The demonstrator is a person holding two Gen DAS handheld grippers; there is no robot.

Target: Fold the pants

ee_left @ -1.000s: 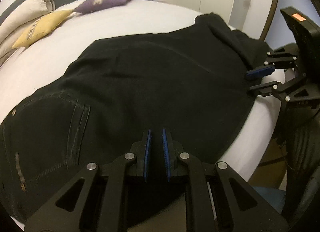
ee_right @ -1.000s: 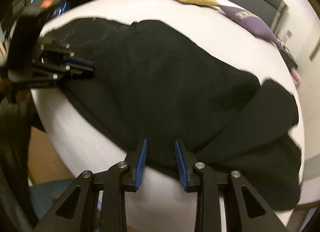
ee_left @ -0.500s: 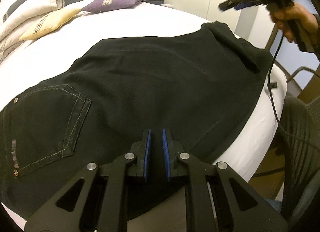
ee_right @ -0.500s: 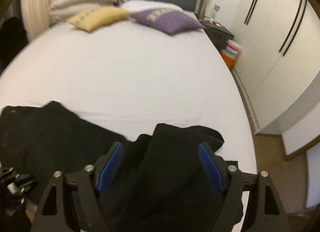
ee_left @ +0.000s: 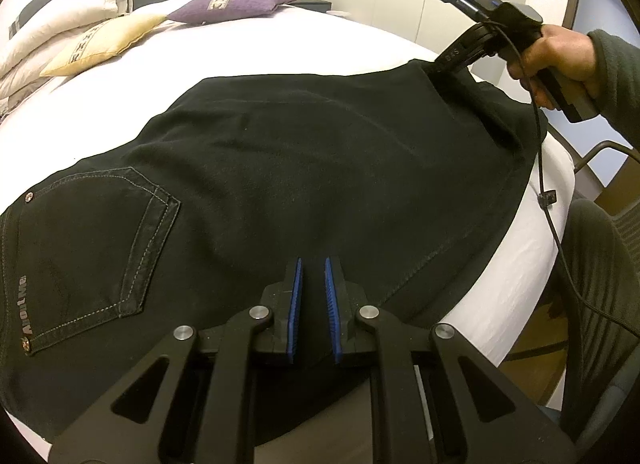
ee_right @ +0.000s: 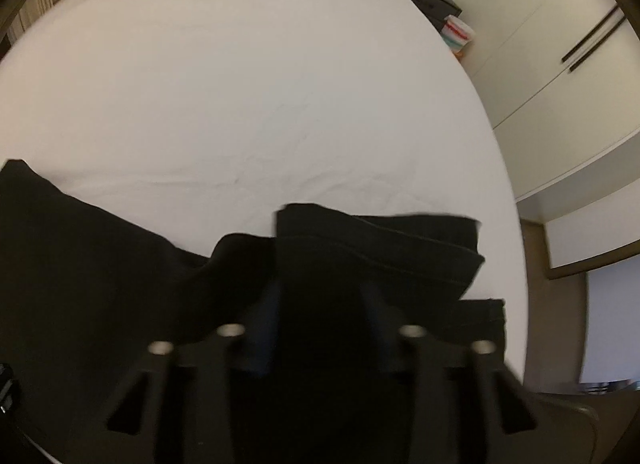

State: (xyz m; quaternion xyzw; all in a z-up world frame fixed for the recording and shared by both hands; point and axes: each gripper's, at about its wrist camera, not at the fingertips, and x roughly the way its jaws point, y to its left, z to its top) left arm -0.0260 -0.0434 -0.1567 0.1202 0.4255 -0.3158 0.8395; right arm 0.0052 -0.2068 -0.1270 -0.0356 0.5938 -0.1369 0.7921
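I have the black jeans point(ee_left: 304, 168) spread flat across the white bed point(ee_left: 280, 44), the back pocket point(ee_left: 100, 248) with its pale stitching at my left and the leg ends off toward the bed's right edge. My left gripper point(ee_left: 312, 304) sits low over the near edge of the denim with its blue pads drawn nearly together; dark cloth fills the narrow gap, though I cannot tell if it is truly pinched there. My right gripper point(ee_right: 320, 304) is at the leg ends, its jaws closing with the folded hem point(ee_right: 376, 248) between them; that view is blurred, so I cannot tell whether the pads press the cloth. From the left camera I see the person's hand point(ee_left: 560, 60) on its handle. A yellow cushion point(ee_left: 104, 40) and a purple cushion point(ee_left: 236, 4) lie near the headboard.
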